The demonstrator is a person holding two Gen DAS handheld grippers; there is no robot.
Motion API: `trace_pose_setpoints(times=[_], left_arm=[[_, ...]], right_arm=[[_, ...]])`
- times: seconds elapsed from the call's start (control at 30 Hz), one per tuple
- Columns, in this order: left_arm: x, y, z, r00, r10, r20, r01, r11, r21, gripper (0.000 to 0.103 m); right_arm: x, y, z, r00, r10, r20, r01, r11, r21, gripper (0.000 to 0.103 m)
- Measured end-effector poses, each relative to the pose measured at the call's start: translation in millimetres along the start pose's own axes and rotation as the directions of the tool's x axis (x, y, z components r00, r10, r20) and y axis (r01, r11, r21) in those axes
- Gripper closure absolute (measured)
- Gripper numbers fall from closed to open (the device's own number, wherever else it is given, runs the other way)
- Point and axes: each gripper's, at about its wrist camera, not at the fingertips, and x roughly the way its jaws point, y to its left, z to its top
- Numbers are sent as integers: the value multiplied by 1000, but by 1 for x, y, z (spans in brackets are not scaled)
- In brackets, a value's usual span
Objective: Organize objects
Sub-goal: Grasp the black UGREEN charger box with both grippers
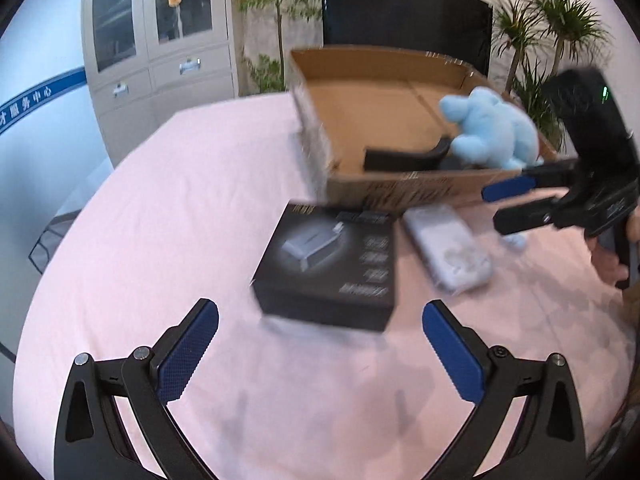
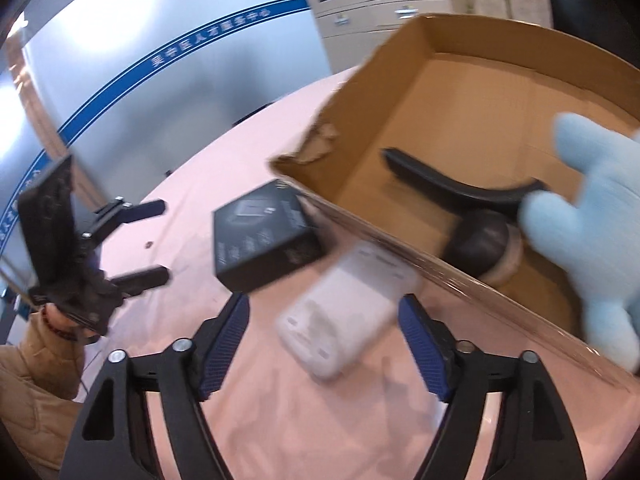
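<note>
we see a bench [image 1: 160,240] under a pale pink cloth. behind it stand a grey cabinet [image 1: 160,40] with glass doors, a dark screen [image 1: 400,12], leafy green plants [image 1: 552,28], and a wall bearing a blue stripe [image 2: 180,64].

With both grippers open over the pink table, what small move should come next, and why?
Probably ease the right gripper down around the white power bank and close. Its jaws stand open with the power bank lying loose between them, outside the cardboard box; the left gripper faces the black box.
</note>
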Motion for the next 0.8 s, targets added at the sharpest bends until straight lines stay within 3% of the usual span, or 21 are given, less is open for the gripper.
trace_pose_setpoints(times=[0.27, 0.4, 0.57, 0.63, 0.7, 0.73, 0.8], left_arm=[[26, 15, -6, 997, -52, -54, 58, 994, 98, 1], [46, 20, -3, 994, -14, -108, 33, 985, 172, 1], [65, 22, -2, 980, -123, -158, 150, 973, 175, 1], [72, 18, -1, 976, -136, -173, 167, 969, 183, 3], [73, 12, -1, 966, -180, -184, 213, 961, 177, 22], [71, 7, -1, 964, -198, -179, 230, 957, 179, 25], [69, 1, -1, 971, -166, -174, 200, 960, 198, 25]], right_arm=[[59, 24, 26, 991, 101, -87, -102, 995, -10, 19], [80, 24, 35, 988, 101, -120, -104, 995, -13, 18], [100, 26, 38, 980, 121, -155, -123, 992, 1, 18], [106, 26, 38, 978, 135, -159, -137, 991, 1, 18], [111, 31, 37, 979, 124, -162, -129, 991, -21, 18], [112, 34, 36, 978, 130, -163, -136, 990, -29, 19], [113, 42, 34, 978, 121, -168, -131, 990, -50, 21]])
